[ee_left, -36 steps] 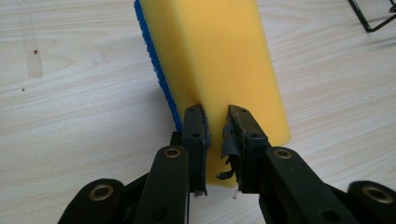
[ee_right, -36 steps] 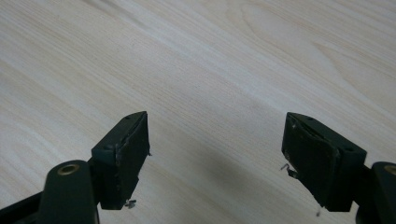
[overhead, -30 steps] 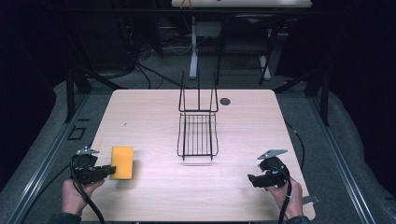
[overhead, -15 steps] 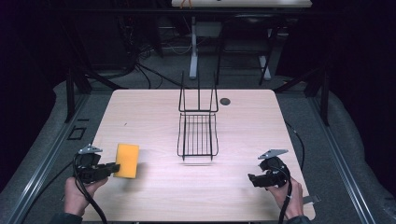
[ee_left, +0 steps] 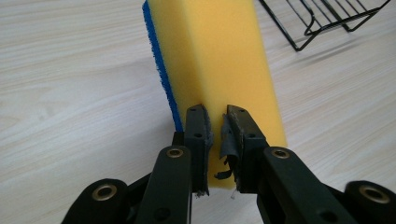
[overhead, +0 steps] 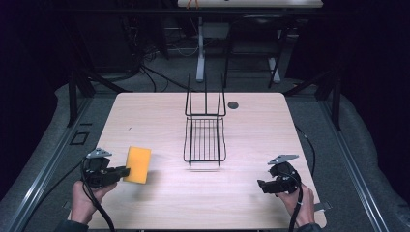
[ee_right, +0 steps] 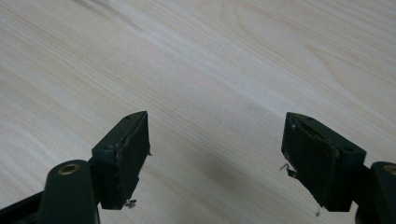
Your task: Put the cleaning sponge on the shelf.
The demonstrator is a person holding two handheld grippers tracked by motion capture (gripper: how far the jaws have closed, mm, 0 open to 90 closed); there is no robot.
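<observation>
While the yellow sponge is pinched at one end by the left gripper, it is held up off the desk at the near left; a soft shadow is seen on the wood just under it. Seen in the left gripper view, the sponge is squeezed hard between the two black jaws, which are drawn almost together; a thin blue layer is shown along one side of it, and the yellow part is turned toward the camera. The left gripper is carried by a hand at the near left edge of the desk; a black cable is trailed down from it.

A black wire basket is set near the middle of the desk, well apart from the sponge, to its right and a little farther away; tall wire posts are raised at its far end.

At the near right, the right gripper is held low over the desk; its jaws are spread wide, and nothing but bare wood is seen between them.
</observation>
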